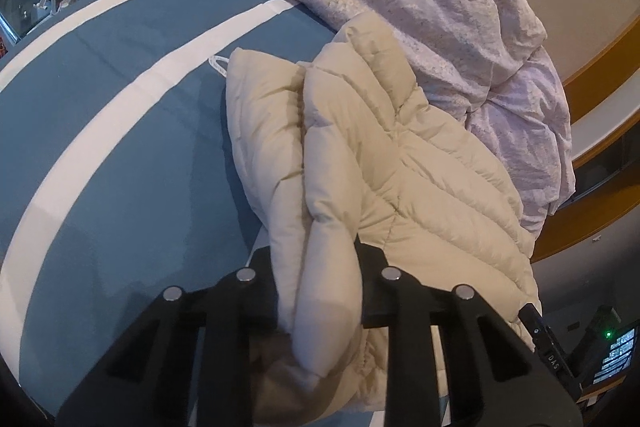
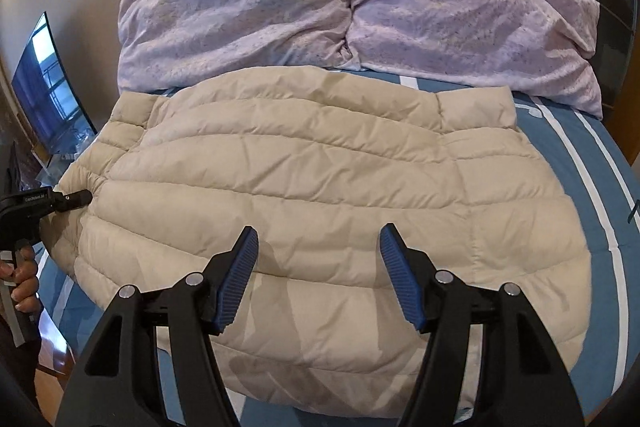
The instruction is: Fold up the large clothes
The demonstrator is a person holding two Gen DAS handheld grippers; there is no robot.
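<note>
The left gripper [image 1: 320, 291] has its jaws pinched on a thick fold of the cream puffer jacket [image 1: 360, 167] — the bunched fabric hides its pads. The right wrist view alone shows the jacket [image 2: 320, 187] spread flat on the blue striped bed [image 2: 600, 155], lilac duvet [image 2: 352, 7] at twelve o'clock. The right gripper [image 2: 318, 255] hangs over it — blue pads apart, nothing between them.
</note>
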